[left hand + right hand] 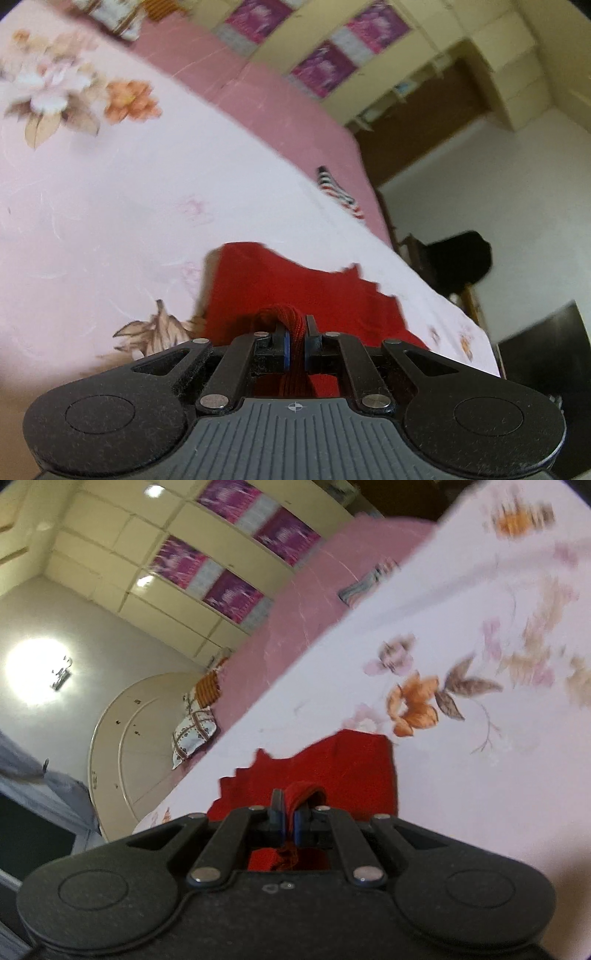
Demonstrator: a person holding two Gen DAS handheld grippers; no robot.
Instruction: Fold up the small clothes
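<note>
Left gripper (296,341) and right gripper (290,818): both clenched on bunched edges of red garment (295,288). Rest of cloth spreads toward frame centre, ahead of jaws, over floral bedsheet (110,192).

The near end of the red garment (295,295) disappears under both gripper bodies. The bedsheet's (110,203) flowers smear with blur, and that striped cloth (338,190) is perhaps another garment.
</note>
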